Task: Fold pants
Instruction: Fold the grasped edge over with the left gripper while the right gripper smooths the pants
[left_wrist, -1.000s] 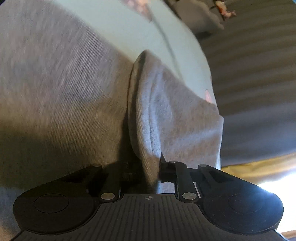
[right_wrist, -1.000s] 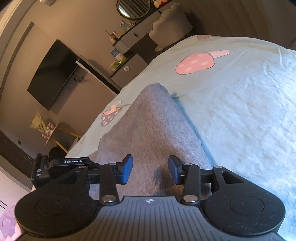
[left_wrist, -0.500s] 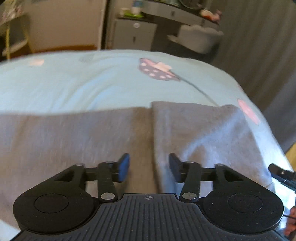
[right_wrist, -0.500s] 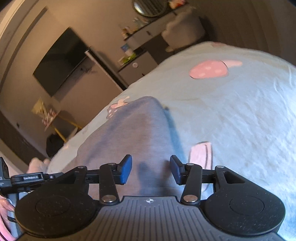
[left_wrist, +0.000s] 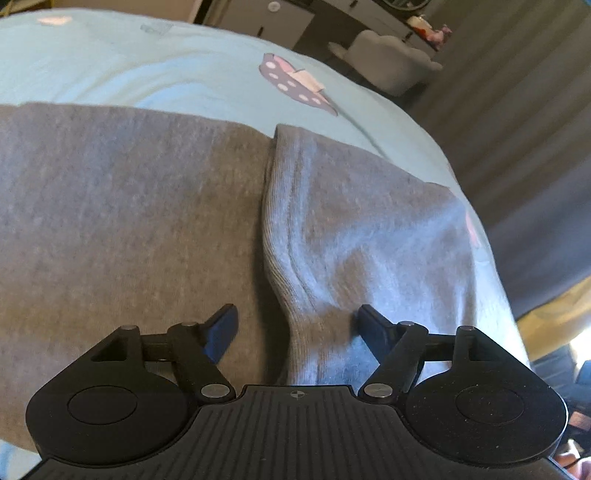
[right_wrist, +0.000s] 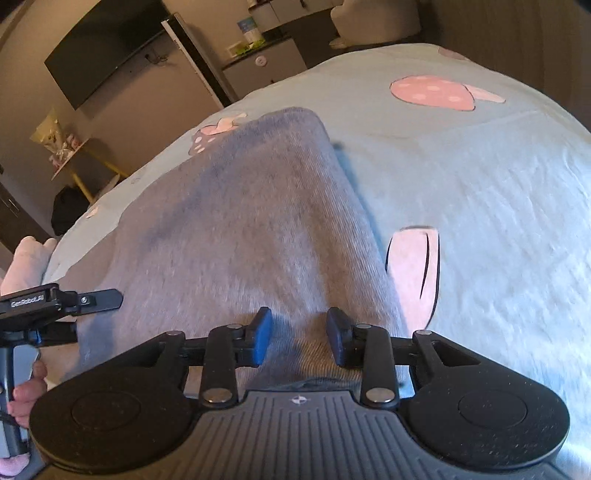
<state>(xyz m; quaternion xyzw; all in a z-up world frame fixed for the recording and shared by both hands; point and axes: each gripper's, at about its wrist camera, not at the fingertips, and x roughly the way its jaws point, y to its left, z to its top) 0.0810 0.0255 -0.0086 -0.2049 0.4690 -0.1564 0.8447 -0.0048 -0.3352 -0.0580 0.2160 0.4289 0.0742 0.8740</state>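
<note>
Grey pants (left_wrist: 122, 206) lie flat on a light blue bed sheet (left_wrist: 147, 70). A folded-over part with a ribbed edge (left_wrist: 351, 221) lies on the right of them. My left gripper (left_wrist: 295, 328) is open and wide, its jaws straddling the ribbed fold edge without holding it. In the right wrist view the pants (right_wrist: 258, 221) stretch away from me. My right gripper (right_wrist: 299, 339) is open just above the near end of the cloth. The left gripper (right_wrist: 55, 306) shows at the left edge of that view.
The sheet (right_wrist: 498, 184) has pink mushroom prints (right_wrist: 432, 92). A wall TV (right_wrist: 107, 48), a cabinet (right_wrist: 266, 62), a yellow side table (right_wrist: 74, 162) and a pale chair (left_wrist: 388, 66) stand beyond the bed. Dark curtains (left_wrist: 517, 129) hang at the right.
The left gripper has let go of the folded cloth edge and opened wide, and it has drawn back. The right gripper stays open and has shifted slightly over the pants.
</note>
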